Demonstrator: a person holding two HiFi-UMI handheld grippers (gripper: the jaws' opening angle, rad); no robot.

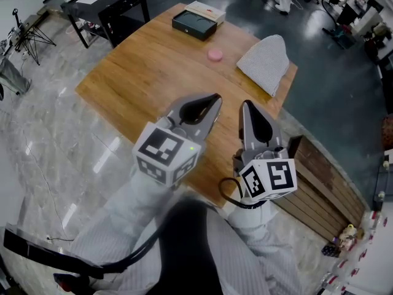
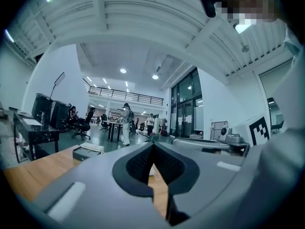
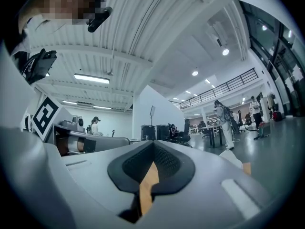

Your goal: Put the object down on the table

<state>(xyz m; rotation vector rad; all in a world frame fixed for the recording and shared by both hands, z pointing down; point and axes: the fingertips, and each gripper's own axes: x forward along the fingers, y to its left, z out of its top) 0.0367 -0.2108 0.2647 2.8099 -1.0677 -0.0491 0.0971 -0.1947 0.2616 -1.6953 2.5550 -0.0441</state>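
Observation:
Over the near edge of the wooden table [image 1: 147, 72], my left gripper [image 1: 215, 98] and right gripper [image 1: 245, 105] hang side by side, jaws pointing at the far end. Both are shut with nothing between the pads, as the left gripper view [image 2: 152, 145] and right gripper view [image 3: 153, 142] also show. Far across the table lie a small pink round object [image 1: 215, 55], a dark open box [image 1: 194, 24] with a white lid [image 1: 206, 11] behind it, and a grey-white folded cloth [image 1: 265, 62]. The box [image 2: 87, 151] shows low at the left in the left gripper view.
A slatted wooden bench [image 1: 319, 183] stands to the right of the table. At the upper left are a black desk [image 1: 113, 5] and a tripod [image 1: 27, 35] on the marble floor. People stand far off in the hall [image 2: 126, 123].

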